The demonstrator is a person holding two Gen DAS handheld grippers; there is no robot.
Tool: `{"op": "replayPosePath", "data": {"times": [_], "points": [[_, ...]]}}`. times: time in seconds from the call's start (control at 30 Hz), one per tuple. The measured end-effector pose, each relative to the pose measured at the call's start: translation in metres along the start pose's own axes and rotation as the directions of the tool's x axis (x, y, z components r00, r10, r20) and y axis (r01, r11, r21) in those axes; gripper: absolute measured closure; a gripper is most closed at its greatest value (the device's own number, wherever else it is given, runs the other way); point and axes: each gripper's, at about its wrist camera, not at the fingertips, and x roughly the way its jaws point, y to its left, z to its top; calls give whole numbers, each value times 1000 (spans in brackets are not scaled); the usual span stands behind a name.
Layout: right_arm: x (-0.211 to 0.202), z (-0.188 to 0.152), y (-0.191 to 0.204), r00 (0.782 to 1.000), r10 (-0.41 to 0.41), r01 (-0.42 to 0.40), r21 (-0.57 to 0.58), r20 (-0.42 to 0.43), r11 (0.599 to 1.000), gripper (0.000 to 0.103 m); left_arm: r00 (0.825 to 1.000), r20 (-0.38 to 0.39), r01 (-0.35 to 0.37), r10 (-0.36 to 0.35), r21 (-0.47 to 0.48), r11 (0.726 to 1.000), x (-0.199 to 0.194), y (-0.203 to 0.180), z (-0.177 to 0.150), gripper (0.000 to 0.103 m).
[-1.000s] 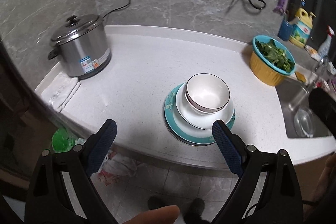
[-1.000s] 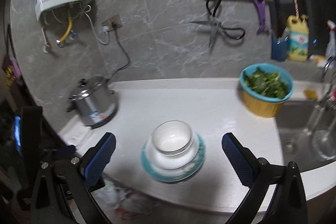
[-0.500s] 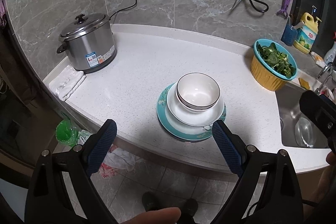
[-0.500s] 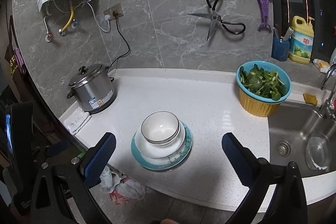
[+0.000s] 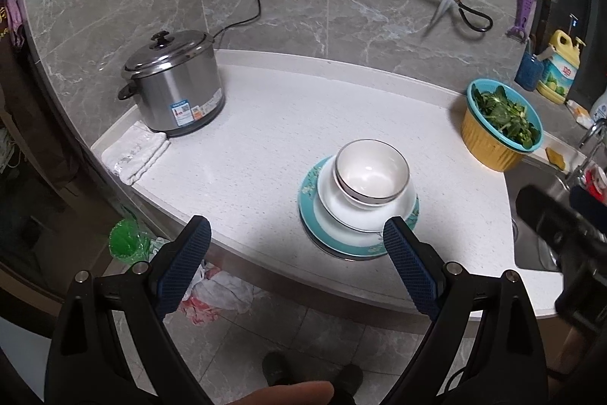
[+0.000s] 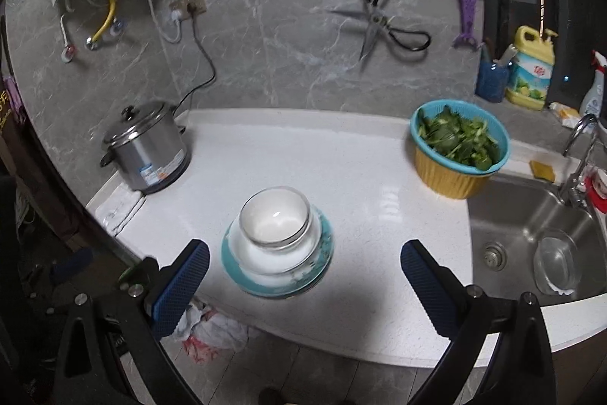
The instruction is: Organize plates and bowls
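The stack is sitting near the curved front edge of the white tabletop: a white bowl nesting in a white dish on a teal plate. Bare tabletop is lying open to its left and behind it. The left claw is hovering wide open and holding nothing, off the front edge. The right claw is likewise gaping wide and carrying nothing, framing the stack from above. A rice cooker is standing far left, a basket of greens right, beside the sink.
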Motion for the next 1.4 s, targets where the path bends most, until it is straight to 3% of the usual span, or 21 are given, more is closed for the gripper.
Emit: {"op": "replayPosePath", "data": {"times": [0.63, 1.4], "points": [[10, -1, 6, 993, -109, 108, -25, -39, 994, 0, 1000, -6, -30, 30, -11, 999, 3, 10, 4, 10], [6, -4, 4, 988, -139, 138, -20, -73, 990, 0, 999, -13, -37, 37, -8, 999, 1, -4, -1, 10]]}}
